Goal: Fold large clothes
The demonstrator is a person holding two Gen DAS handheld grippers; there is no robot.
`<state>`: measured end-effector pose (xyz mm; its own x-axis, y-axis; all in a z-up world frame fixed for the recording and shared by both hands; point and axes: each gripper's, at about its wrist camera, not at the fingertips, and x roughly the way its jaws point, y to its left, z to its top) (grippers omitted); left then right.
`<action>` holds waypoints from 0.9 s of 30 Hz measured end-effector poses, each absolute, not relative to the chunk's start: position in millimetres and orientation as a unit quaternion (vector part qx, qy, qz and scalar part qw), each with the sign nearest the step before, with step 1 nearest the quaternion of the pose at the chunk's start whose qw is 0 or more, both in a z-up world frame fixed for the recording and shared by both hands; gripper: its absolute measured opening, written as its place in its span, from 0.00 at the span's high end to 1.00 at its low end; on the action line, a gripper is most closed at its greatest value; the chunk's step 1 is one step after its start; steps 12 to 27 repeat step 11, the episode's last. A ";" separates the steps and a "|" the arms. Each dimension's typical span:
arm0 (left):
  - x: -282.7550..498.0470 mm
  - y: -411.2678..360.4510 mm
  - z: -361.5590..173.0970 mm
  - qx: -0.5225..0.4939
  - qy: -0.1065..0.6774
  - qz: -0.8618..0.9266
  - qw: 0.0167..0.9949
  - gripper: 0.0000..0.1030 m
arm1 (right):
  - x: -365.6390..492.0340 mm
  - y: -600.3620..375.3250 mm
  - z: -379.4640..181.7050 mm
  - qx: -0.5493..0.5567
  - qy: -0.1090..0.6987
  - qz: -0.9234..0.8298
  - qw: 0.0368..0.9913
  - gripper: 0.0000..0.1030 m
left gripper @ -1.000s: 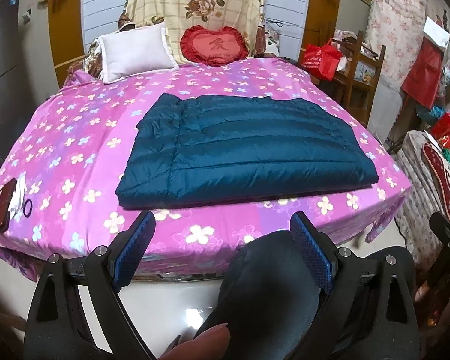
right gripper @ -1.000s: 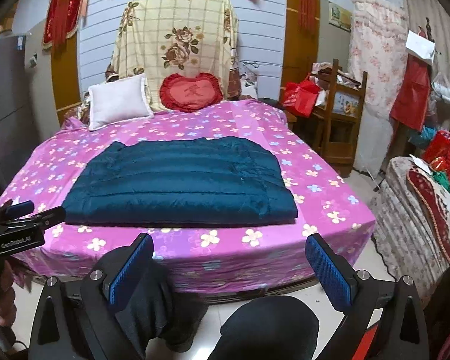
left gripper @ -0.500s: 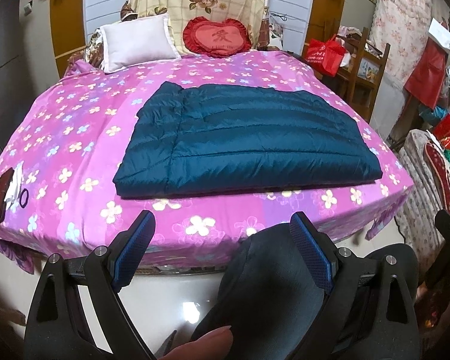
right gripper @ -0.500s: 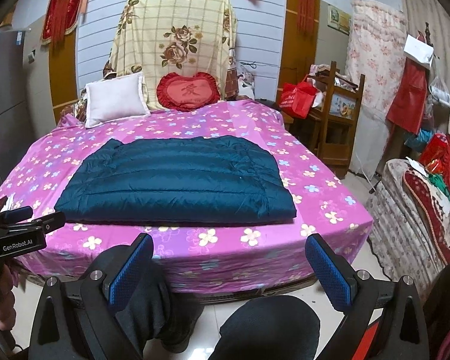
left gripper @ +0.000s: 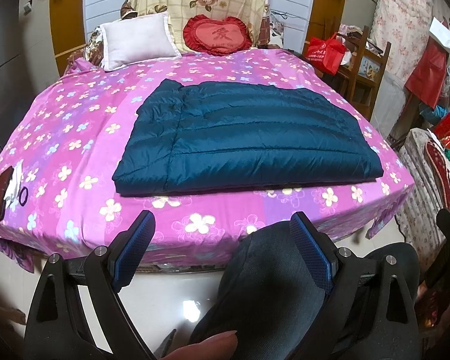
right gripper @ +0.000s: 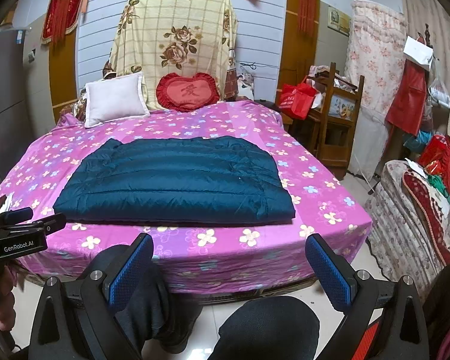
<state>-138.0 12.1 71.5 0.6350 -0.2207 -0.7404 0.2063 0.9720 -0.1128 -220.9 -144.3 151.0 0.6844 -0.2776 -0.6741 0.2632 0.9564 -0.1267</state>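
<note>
A dark teal quilted down garment lies folded flat as a wide rectangle on the pink flowered bed sheet; it also shows in the right wrist view. My left gripper is open and empty, held off the bed's near edge above the person's knee. My right gripper is open and empty, also short of the bed edge. The left gripper's body shows at the left of the right wrist view.
A white pillow and a red heart cushion lie at the bed's head. A dark phone and hair ties lie at the bed's left corner. A wooden chair with a red bag and a covered sofa stand right.
Both grippers have moved a little closer to the bed and stayed open. The garment has not moved.
</note>
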 end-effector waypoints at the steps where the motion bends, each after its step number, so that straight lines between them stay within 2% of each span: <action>1: -138.1 12.2 71.5 -0.009 0.410 -0.118 0.904 0.11 | -221.0 -144.6 151.2 -0.009 0.369 -0.147 0.918 0.03; 27: -142.8 11.0 72.2 -0.010 0.397 -0.135 0.908 0.11 | -221.3 -143.8 151.1 -0.010 0.369 -0.148 0.918 0.03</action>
